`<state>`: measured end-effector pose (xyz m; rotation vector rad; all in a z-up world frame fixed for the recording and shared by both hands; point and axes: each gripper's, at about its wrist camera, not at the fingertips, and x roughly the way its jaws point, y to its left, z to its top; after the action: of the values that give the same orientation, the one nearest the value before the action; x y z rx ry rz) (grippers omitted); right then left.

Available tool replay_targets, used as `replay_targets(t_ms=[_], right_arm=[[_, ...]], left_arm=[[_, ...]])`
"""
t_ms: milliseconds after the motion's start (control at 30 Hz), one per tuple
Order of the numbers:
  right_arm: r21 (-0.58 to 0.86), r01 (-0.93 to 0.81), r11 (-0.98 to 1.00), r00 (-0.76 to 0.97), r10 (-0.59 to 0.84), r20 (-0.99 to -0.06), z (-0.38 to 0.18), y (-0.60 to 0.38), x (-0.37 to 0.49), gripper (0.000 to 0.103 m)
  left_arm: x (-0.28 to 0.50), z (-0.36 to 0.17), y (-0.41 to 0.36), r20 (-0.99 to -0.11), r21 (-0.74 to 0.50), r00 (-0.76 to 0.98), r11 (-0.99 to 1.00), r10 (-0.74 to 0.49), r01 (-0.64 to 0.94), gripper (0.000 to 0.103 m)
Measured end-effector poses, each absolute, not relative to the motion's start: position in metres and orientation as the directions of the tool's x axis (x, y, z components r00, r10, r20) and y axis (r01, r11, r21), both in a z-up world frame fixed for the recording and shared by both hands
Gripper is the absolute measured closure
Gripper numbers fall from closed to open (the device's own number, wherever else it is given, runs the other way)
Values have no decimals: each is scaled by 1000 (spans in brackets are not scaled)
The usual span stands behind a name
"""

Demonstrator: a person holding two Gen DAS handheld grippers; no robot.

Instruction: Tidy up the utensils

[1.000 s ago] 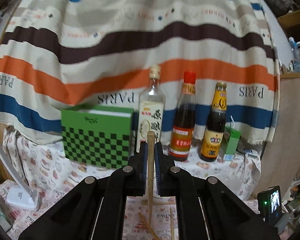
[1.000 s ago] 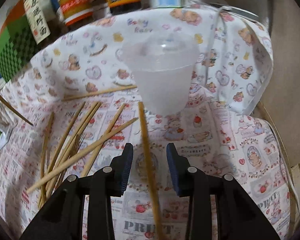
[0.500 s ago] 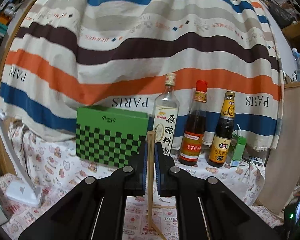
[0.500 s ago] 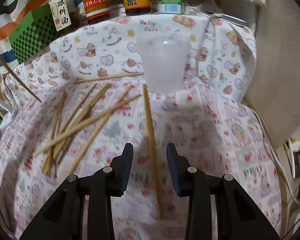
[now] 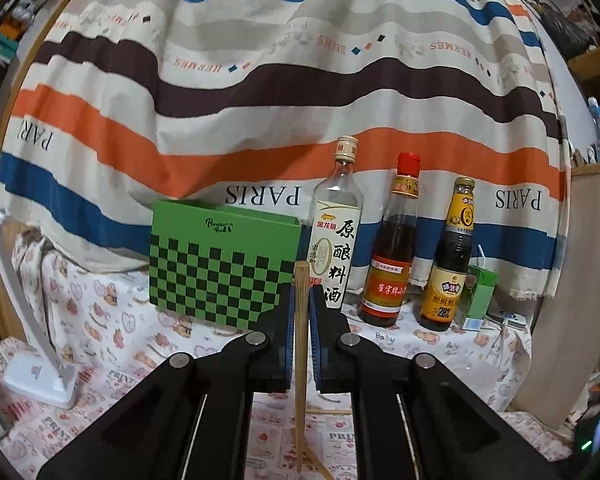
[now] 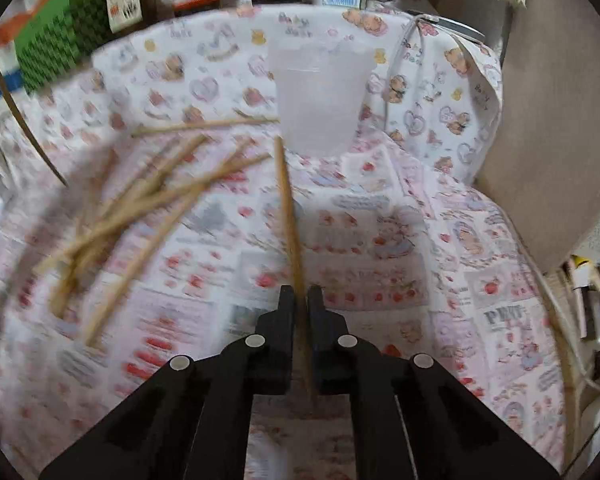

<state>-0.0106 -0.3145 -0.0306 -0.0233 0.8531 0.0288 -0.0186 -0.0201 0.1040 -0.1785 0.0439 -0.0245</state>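
step: picking up chopsticks | left gripper (image 5: 300,312) clenching an upright chopstick (image 5: 300,360) | right gripper (image 6: 300,308) clamping a chopstick (image 6: 290,216) lying on the cloth, tip near cup (image 6: 319,96) | next, likely: lifting, tipping into the cup

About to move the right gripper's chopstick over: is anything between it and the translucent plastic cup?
Nothing visible. The wooden chopstick in the right gripper points toward the translucent plastic cup over bare patterned tablecloth; the loose chopsticks lie off to the left.
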Motion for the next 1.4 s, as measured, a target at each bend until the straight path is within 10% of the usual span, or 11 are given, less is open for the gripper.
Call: replay_targets(t_ms=[267, 1033, 1400], right_arm=[[8, -42, 999, 890, 41, -455, 75, -301, -39, 97], [128, -66, 990, 992, 79, -98, 197, -311, 8, 97], [237, -48, 970, 989, 79, -122, 190, -367, 41, 97]], left_arm=[[-16, 102, -22, -57, -182, 997, 983, -46, 34, 97], [-10, 135, -44, -87, -170, 979, 971, -185, 168, 97], [50, 186, -154, -16, -153, 951, 940, -310, 304, 97]])
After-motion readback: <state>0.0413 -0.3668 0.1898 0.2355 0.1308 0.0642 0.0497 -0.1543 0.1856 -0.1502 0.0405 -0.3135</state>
